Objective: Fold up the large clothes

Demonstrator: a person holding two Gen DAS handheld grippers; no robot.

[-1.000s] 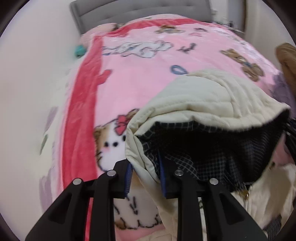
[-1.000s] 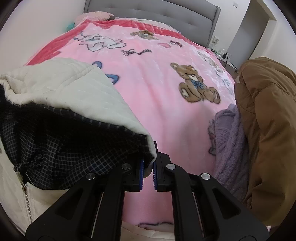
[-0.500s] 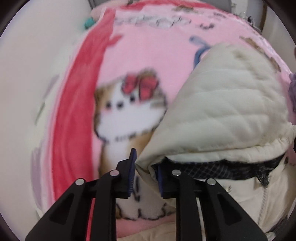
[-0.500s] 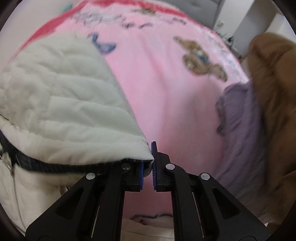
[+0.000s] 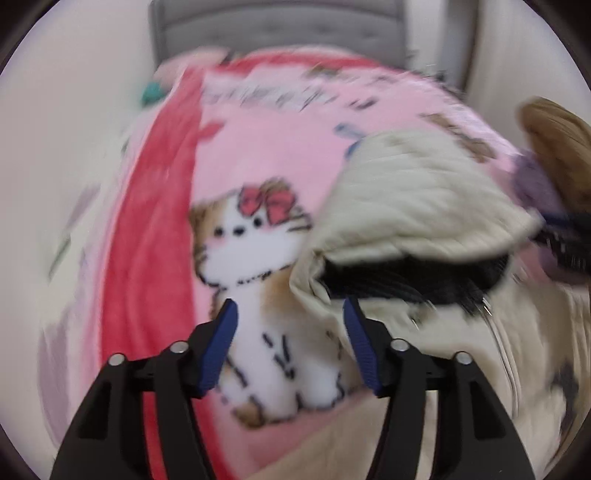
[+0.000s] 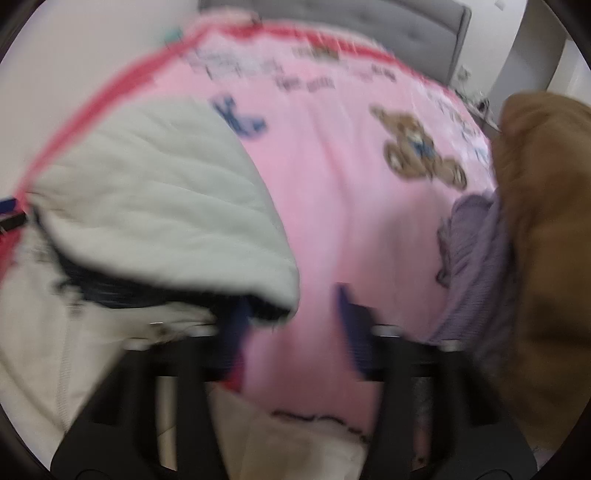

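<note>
A cream quilted jacket [image 5: 417, 206] with a dark checked lining lies folded over on the pink blanket [image 5: 255, 147]; it also shows in the right wrist view [image 6: 155, 206]. My left gripper [image 5: 290, 314] is open and empty, just left of the jacket's folded corner. My right gripper [image 6: 291, 299] is open and empty, its left finger beside the jacket's right corner. The right gripper also shows at the right edge of the left wrist view [image 5: 565, 243]. Both views are motion-blurred.
The pink cartoon blanket [image 6: 351, 177] covers the bed, with a grey headboard [image 5: 273, 26] behind. A brown coat [image 6: 546, 229] and a purple knit garment [image 6: 476, 251] lie at the right. A wall runs along the left side.
Both grippers have opened and let go of the jacket's hem. The folded-over flap now rests on the jacket, and both grippers have pulled back slightly.
</note>
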